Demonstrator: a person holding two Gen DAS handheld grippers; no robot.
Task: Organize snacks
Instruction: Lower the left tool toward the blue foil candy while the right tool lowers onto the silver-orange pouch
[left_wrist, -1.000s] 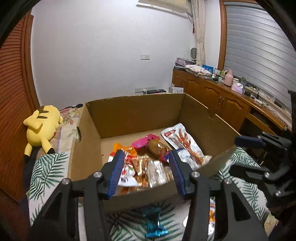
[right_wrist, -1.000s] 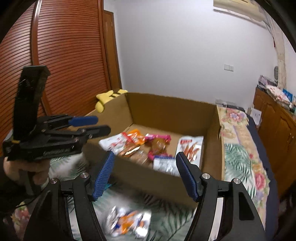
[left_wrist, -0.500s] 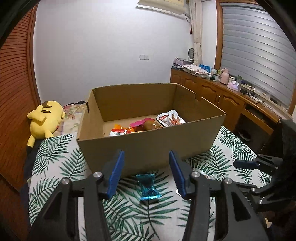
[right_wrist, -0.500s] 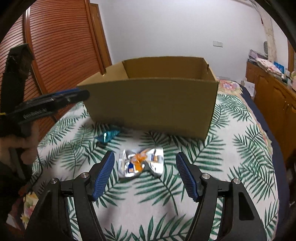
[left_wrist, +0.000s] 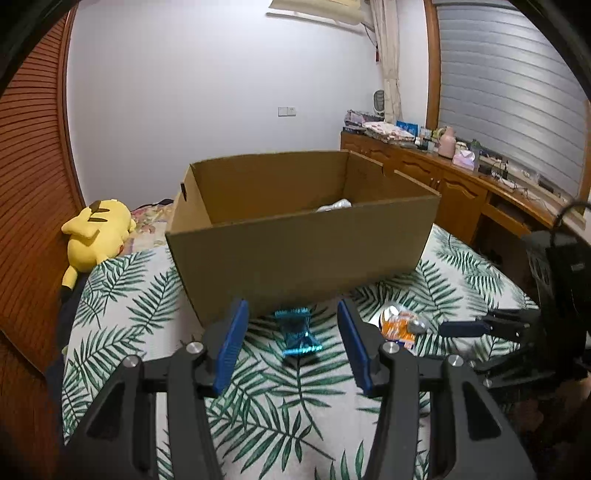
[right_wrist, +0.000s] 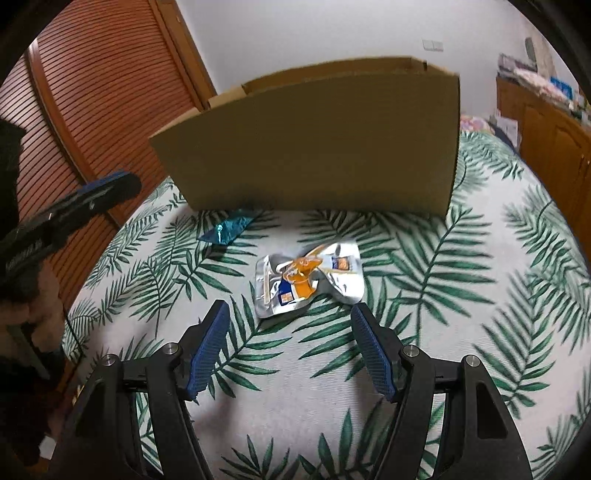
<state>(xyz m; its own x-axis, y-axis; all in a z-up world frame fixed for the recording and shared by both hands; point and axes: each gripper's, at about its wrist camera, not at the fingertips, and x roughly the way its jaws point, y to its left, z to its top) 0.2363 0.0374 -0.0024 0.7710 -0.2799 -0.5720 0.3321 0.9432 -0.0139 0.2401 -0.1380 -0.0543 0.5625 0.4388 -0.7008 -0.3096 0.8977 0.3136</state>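
A brown cardboard box (left_wrist: 303, 243) (right_wrist: 317, 147) stands on the leaf-print bed cover; only a white packet edge (left_wrist: 334, 205) shows over its rim. In front of the box lie a small blue foil snack (left_wrist: 297, 332) (right_wrist: 227, 229) and a crumpled silver and orange packet (left_wrist: 400, 326) (right_wrist: 308, 280). My left gripper (left_wrist: 291, 332) is open, its fingers framing the blue snack from short of it. My right gripper (right_wrist: 290, 336) is open just short of the silver packet, nothing between its pads. Each gripper also appears at the edge of the other's view.
A yellow plush toy (left_wrist: 98, 232) lies at the bed's far left by a slatted wooden wall (right_wrist: 92, 92). A wooden sideboard (left_wrist: 454, 188) crowded with small items runs along the right. The bed cover (right_wrist: 461, 295) extends right of the packet.
Both grippers have pulled back from over the box and sunk toward the bed cover. The box interior has dropped from sight; the blue snack and the silver packet now sit before the fingers.
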